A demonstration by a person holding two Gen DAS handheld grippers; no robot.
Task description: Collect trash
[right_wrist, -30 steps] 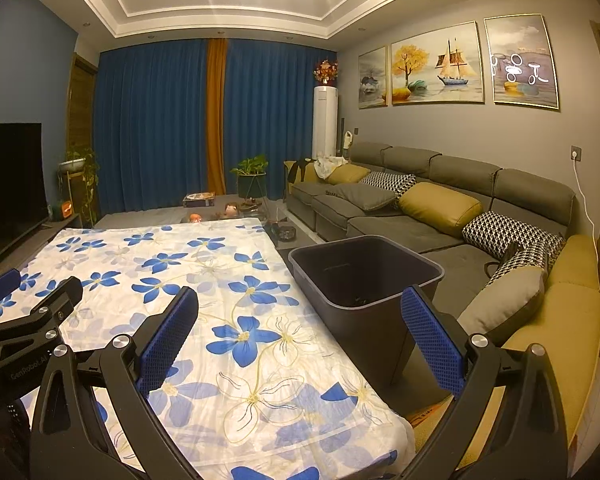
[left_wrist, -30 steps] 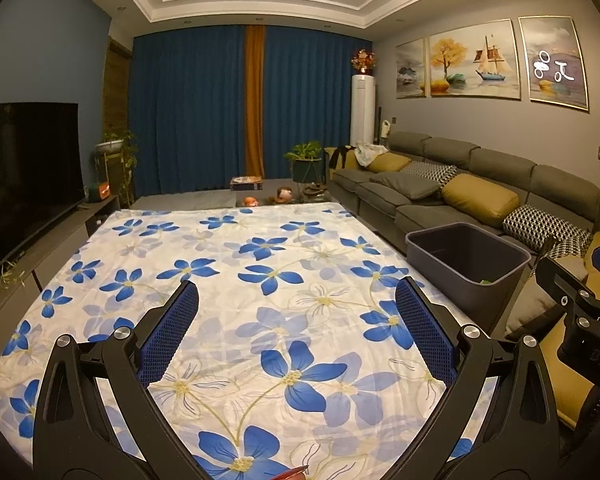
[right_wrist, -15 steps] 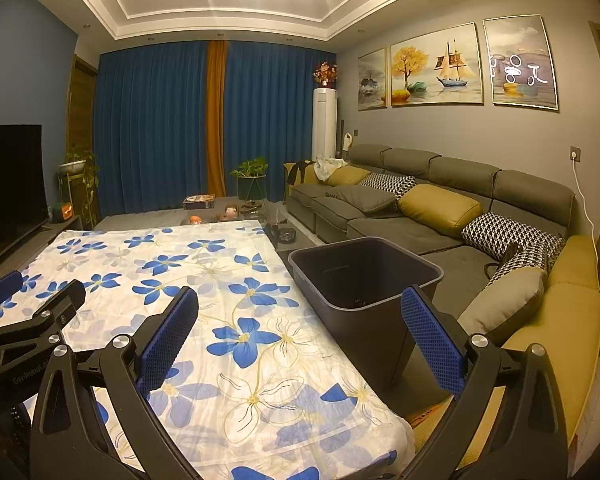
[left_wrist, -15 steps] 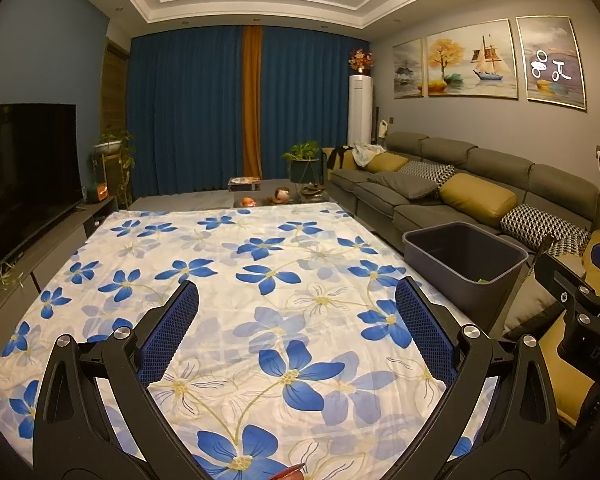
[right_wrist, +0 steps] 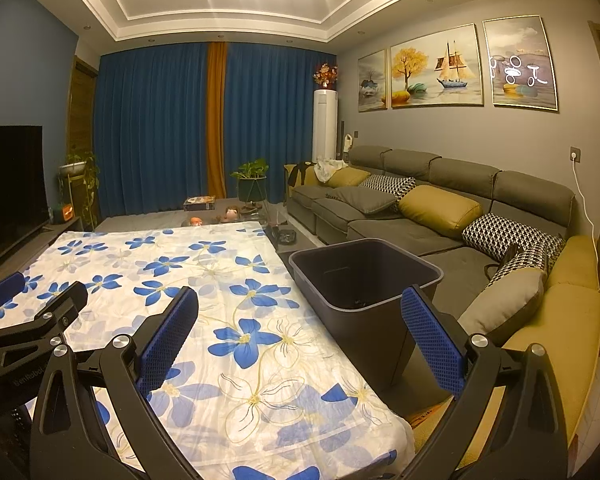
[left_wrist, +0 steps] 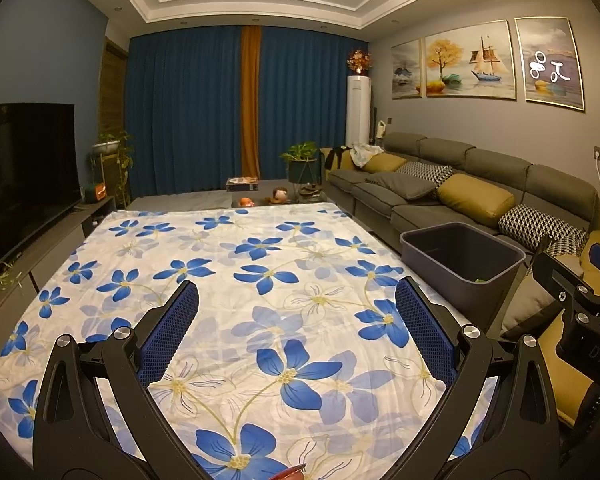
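- Almost nothing has changed over the last second: both views hold nearly the same framing, so you are hovering rather than reaching.
- Your left gripper point(left_wrist: 296, 300) stays spread wide with nothing between its blue pads; it hangs over the lower middle of the flowered tablecloth point(left_wrist: 236, 264).
- Your right gripper point(right_wrist: 300, 308) is likewise released and empty, low in its frame, straddling the table edge and the grey bin point(right_wrist: 364, 276).
- The bin stands at centre right of both views, between the table and the sofa point(right_wrist: 440, 216). A small green scrap point(left_wrist: 479, 280) shows inside it in the left view; the right view shows only something dark at the bottom.
- The cloth looks bare of litter. The one candidate is a small reddish sliver point(left_wrist: 290, 474) at the very bottom edge of the left view; I cannot tell what it is.
- My reading: the collecting is largely done, or the next piece lies out of frame. Check that sliver before moving on.
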